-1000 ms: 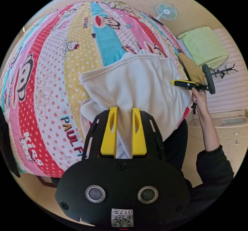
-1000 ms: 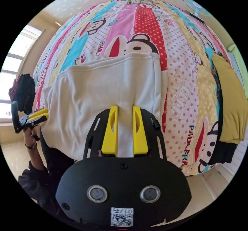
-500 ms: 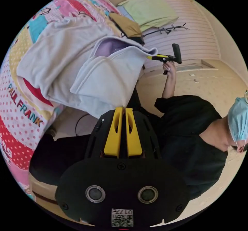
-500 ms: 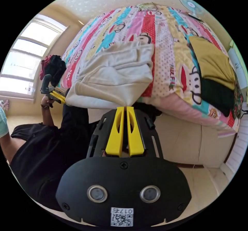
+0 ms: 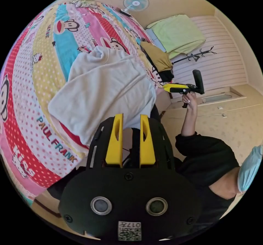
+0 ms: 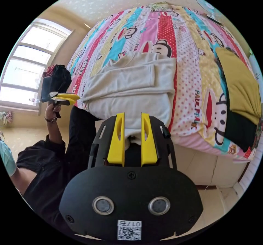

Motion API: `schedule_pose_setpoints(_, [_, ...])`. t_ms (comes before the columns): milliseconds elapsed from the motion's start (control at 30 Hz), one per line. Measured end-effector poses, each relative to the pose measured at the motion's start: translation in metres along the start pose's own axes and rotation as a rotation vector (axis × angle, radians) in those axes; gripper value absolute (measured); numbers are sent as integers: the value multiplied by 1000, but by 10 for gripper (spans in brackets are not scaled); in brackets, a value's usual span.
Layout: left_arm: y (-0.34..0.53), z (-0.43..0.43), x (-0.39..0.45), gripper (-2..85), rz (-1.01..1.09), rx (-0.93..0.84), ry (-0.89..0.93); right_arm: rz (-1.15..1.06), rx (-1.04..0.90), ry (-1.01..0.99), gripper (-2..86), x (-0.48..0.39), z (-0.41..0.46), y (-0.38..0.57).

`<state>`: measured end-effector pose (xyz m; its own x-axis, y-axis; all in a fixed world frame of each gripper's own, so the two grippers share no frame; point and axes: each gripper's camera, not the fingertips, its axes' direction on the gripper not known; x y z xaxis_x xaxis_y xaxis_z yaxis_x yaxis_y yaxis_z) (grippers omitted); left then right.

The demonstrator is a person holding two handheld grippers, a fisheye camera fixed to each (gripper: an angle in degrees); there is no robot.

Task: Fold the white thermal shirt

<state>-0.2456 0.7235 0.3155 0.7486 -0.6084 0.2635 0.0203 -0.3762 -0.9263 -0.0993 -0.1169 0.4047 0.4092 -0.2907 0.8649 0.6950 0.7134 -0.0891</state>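
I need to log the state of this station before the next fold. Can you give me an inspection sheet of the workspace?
Surface: bed with a striped cartoon-print cover.
Job's things: white thermal shirt lies folded at the bed's near edge, one sleeve across it.
Clutter: mustard and dark folded clothes stacked at the bed's side; dark clothes pile near the window.
Grippers: left hand-held gripper open, off the shirt; right hand-held gripper open.
Cables: nothing seen.
Surroundings: fan, window, coat rack.

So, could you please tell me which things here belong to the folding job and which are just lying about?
For the job:
white shirt
left hand-held gripper
right hand-held gripper

Lying about:
mustard garment
dark clothes
fan
green cloth
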Motion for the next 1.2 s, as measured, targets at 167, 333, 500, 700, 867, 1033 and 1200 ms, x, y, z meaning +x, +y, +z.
schedule_pose_setpoints(167, [-58, 107, -24, 109, -42, -161, -321, -47, 10, -49, 79, -29, 22, -43])
schedule_pose_setpoints(333, [-6, 68, -29, 43, 31, 47, -92, -12, -50, -126, 77, -20, 52, -48])
schedule_pose_setpoints(500, [85, -25, -54, 39, -52, 213, 85, 15, 2, -173, 86, -17, 57, -63])
schedule_pose_setpoints(700, [202, -107, -81, 48, -434, 247, -346, -55, 6, -135, 127, -64, 108, -113])
schedule_pose_setpoints(867, [222, -110, -92, 64, -516, 206, -283, -134, -126, 236, 87, -114, 163, -135])
schedule_pose_setpoints(1033, [180, -108, -67, 65, -352, 240, -235, -159, 53, 402, 32, -115, 76, -103])
schedule_pose_setpoints(1200, [118, -104, -52, 76, -221, 227, -230, 276, 205, 720, 36, -5, -37, -47])
